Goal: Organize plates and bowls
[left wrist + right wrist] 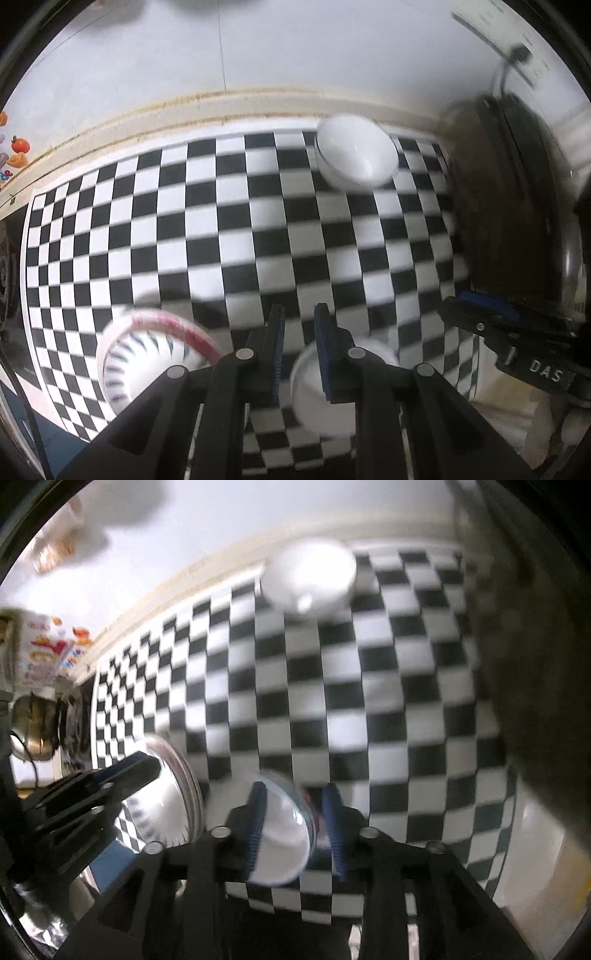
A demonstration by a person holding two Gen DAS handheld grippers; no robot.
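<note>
Three bowls sit apart on the checkered mat (229,229): a plain white bowl (356,153) far back, a red-rimmed bowl (147,354) and a small white bowl (280,842) near, none stacked yet. The left gripper (299,350) is nearly closed and empty; the right gripper (295,827) stands parted around the small bowl, grip uncertain.

Light: even, fairly bright indoor light, source not visible.
Shadows: soft dark patches fell on the checkered mat (236,229) near the patterned bowl (147,354).
Glare: a bright highlight sat on the small bowl (280,845) in the right wrist view.
Blur: motion smear was heavy in both views, worse on the right; the white bowl (310,579) had smeared edges.
Distortion: strong fisheye, mat squares bowed, black vignette at corners.
Focus: the dark object (509,206) at right was mushy.
</note>
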